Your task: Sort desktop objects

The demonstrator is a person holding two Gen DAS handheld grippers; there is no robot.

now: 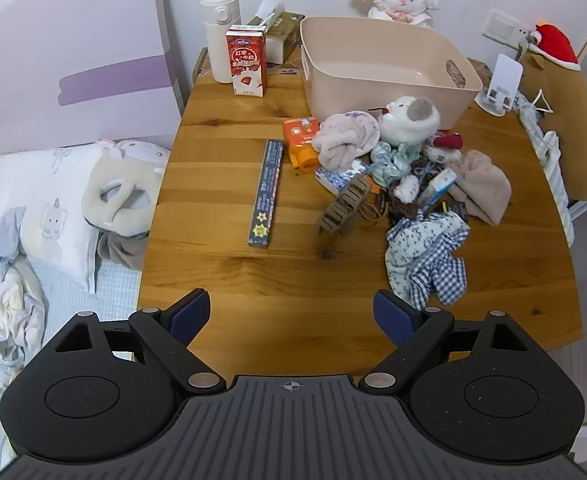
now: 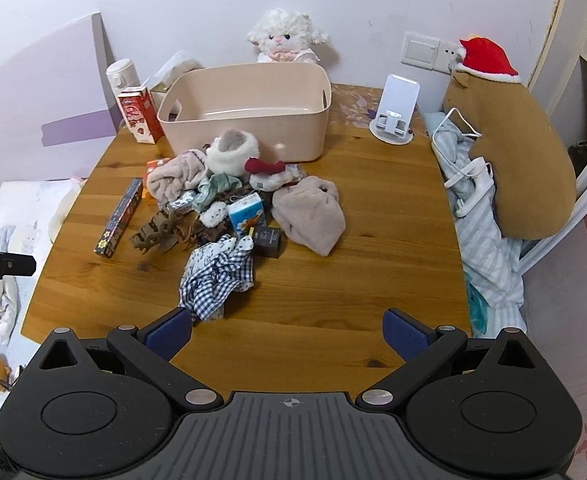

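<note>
Two claws, left claw (image 1: 292,318) and right claw (image 2: 288,334), gape (nothing between).

A wooden table (image 1: 221,280) carries a beige basin (image 1: 377,68) near its far edge, a red milk carton (image 1: 247,60) and white flask (image 1: 219,36) at the far left corner, a long dark box (image 1: 267,192) left of a central clutter pile (image 1: 397,176), and a white phone stand (image 1: 499,84) at the far right.
</note>
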